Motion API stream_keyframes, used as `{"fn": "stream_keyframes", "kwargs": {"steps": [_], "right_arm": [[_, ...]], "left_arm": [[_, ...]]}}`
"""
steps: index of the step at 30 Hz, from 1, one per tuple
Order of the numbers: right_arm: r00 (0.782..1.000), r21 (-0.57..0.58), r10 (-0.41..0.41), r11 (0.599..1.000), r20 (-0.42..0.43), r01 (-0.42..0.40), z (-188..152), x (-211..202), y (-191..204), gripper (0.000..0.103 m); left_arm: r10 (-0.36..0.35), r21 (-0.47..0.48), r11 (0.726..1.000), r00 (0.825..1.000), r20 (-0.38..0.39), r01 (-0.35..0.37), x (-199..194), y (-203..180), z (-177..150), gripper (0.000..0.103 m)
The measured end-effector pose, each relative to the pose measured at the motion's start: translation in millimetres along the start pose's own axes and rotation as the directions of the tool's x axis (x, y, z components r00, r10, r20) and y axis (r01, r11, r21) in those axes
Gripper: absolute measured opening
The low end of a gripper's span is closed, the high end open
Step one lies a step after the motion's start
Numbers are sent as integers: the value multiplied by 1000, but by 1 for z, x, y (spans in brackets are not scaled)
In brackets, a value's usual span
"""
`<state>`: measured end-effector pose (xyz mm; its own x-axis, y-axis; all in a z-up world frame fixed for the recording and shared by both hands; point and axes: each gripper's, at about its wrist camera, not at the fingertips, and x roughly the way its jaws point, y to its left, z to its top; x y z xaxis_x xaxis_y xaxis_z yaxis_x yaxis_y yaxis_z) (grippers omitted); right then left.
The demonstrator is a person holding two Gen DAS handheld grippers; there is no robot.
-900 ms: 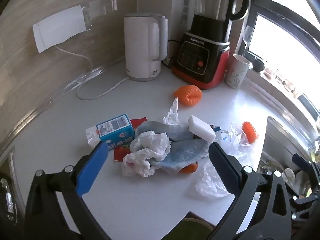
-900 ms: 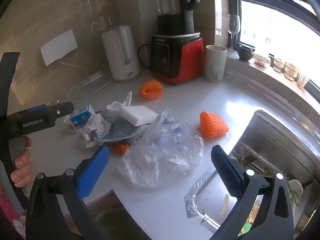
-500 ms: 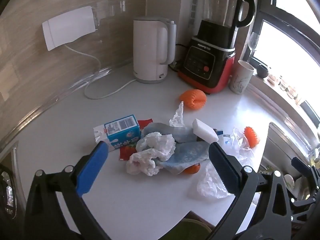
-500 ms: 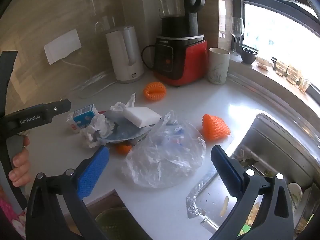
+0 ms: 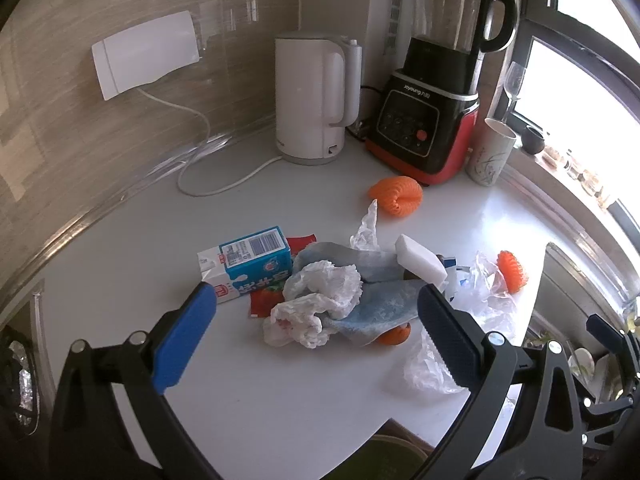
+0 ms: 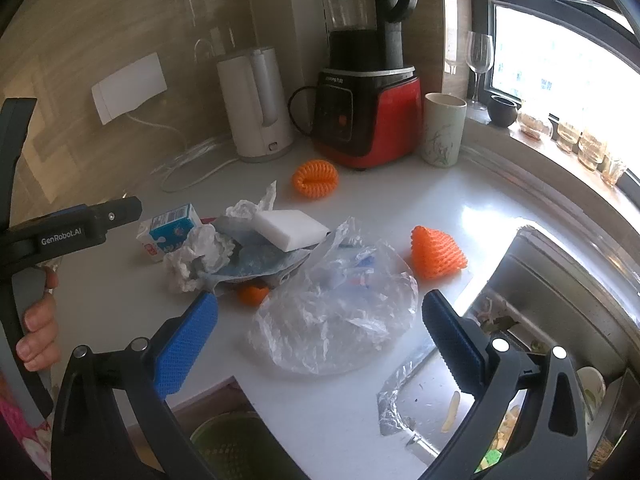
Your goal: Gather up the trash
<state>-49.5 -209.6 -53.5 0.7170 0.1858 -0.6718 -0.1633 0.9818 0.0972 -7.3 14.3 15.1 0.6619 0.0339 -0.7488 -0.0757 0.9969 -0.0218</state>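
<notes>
Both tongs, left and right, gape wide and empty, so we risk snagging only the thin plastic bag at six o'clock of the sponge, spilling its contents

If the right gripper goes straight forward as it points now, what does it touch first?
Most likely the clear plastic bag, which lies on the counter directly between the open right gripper and the pile; depth is uncertain.

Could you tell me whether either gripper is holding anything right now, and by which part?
Nothing is held: the left gripper and right gripper are both open above the trash pile.
</notes>
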Motion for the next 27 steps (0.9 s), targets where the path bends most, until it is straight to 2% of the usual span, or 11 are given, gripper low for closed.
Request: {"fn": "stream_keyframes", "kwargs": {"steps": [27], "right_arm": [[1000, -1, -1, 1000, -8, 1, -6, 1, 0, 101]], "left_arm": [[-3, 4, 1000, 1000, -4, 3, 1, -2, -7, 97]]}}
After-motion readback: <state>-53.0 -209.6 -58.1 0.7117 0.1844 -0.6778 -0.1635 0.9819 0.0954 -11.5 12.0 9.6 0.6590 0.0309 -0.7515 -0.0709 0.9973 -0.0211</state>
